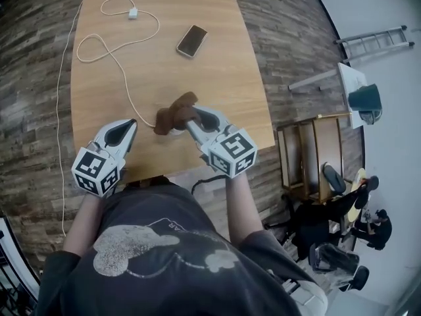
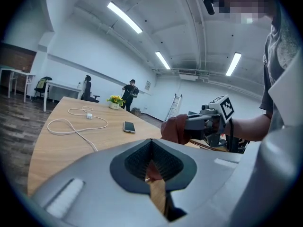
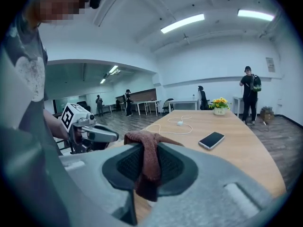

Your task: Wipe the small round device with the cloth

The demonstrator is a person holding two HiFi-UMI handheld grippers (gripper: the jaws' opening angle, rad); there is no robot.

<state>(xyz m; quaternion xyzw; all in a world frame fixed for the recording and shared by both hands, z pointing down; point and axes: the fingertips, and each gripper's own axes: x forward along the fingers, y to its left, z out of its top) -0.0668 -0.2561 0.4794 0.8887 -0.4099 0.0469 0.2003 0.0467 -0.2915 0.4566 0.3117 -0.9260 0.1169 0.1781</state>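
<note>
My right gripper [image 1: 189, 118] is clenched on the brown cloth [image 1: 172, 113], which hangs bunched from its jaws and rests on the wooden table [image 1: 223, 78] near the front edge. The white cable [image 1: 117, 66] runs in under the cloth - I can't make out the small round device itself there. My left gripper [image 1: 127, 126] sits just beside, jaws closed tip to tip on nothing. A phone [image 1: 191, 40] lies further up the table.

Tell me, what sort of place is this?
Probably an open-plan office or lab: a long wooden table with a phone and charging cable, more desks behind, strip lights overhead.
</note>
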